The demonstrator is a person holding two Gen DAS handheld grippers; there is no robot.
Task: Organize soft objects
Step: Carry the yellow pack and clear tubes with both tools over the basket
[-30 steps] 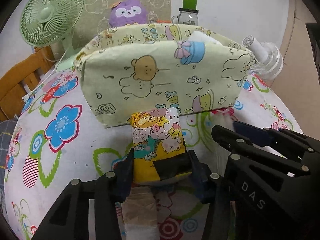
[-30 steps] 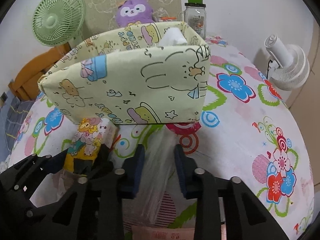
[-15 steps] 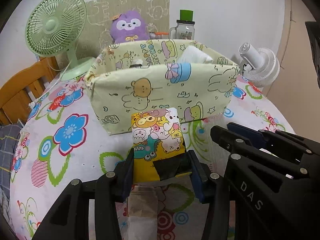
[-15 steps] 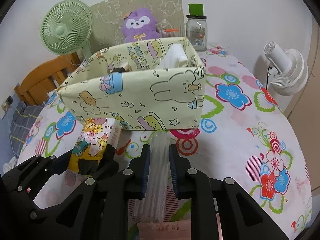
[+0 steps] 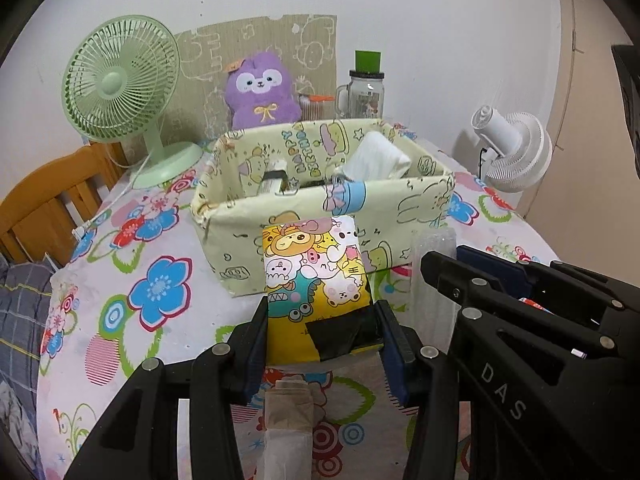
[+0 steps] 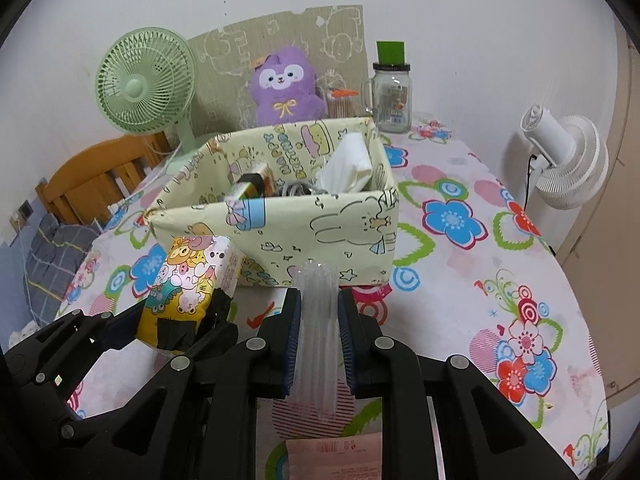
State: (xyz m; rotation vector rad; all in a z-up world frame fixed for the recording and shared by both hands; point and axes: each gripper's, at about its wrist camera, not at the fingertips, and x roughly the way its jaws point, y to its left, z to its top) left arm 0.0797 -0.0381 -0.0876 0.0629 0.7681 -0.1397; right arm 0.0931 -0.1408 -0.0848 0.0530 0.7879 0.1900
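Your left gripper (image 5: 322, 334) is clamped on a yellow cartoon-print pack (image 5: 316, 280), held upright just in front of the box (image 5: 400, 216). At your right, the other gripper (image 5: 516, 280) pinches a clear plastic bundle (image 5: 434, 248). Inside the box you can see a white packet (image 5: 378, 158). Behind it stand a purple plush (image 5: 262, 92), a green fan (image 5: 120, 84) and a jar (image 5: 364, 94).

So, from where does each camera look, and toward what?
Left wrist: on the left tool, looking down at the box; its fingers clamp a tissue pack, right tool beside.
Right wrist: on the right tool, facing the same box; fingers clamp a clear bag.
Shared: box, both tools, green fan.
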